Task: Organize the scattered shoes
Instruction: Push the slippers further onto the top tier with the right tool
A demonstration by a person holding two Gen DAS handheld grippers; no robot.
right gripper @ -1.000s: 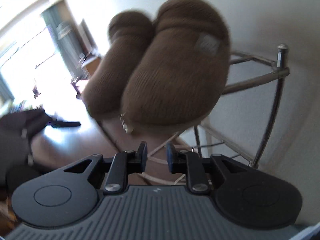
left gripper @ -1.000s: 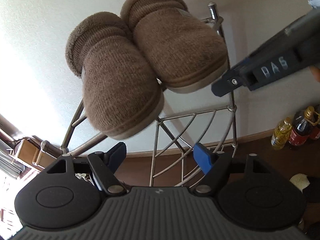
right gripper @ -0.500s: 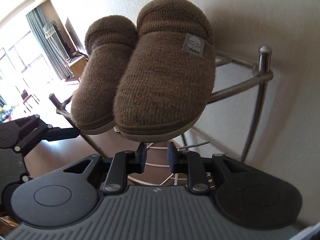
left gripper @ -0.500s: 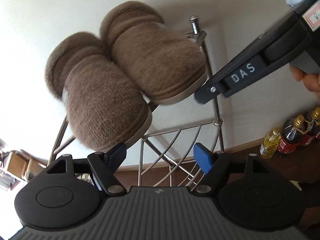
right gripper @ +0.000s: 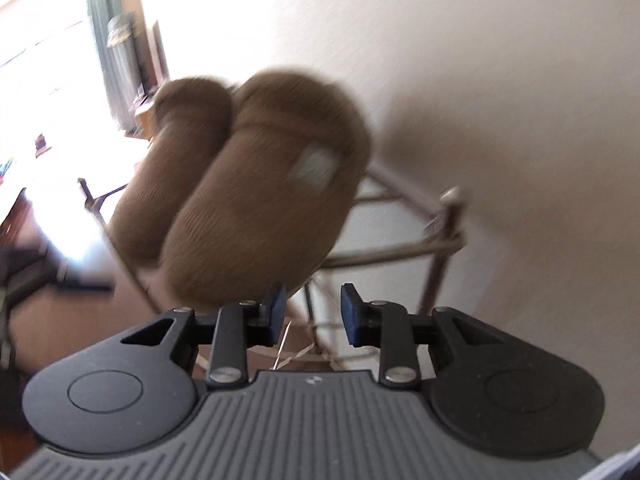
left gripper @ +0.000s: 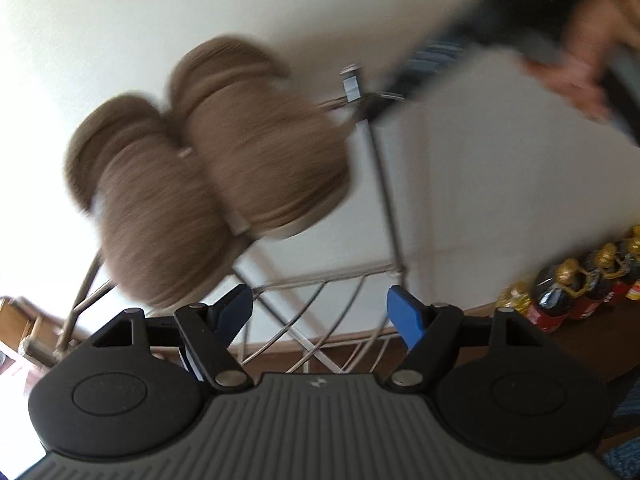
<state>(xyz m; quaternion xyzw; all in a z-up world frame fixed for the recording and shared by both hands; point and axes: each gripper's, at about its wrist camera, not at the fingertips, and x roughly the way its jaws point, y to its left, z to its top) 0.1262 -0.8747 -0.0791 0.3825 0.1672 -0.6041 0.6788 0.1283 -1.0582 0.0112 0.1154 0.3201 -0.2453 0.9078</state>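
Brown slippers (left gripper: 208, 184): both sit side by side, touching, on the top tier of the chrome wire rack (left gripper: 384, 184) against the white wall, toes hanging over the front rail. Both views are motion-blurred. Left gripper (left gripper: 320, 312): blue pads wide apart, nothing between them, below and in front of the pair. Right gripper (right gripper: 313, 314): jaws have just been opening, narrow gap now, nothing in it, pads clear of the near slipper's (right gripper: 264, 208) toe. Bottles (left gripper: 576, 288) line the floor by the wall, right of the rack.
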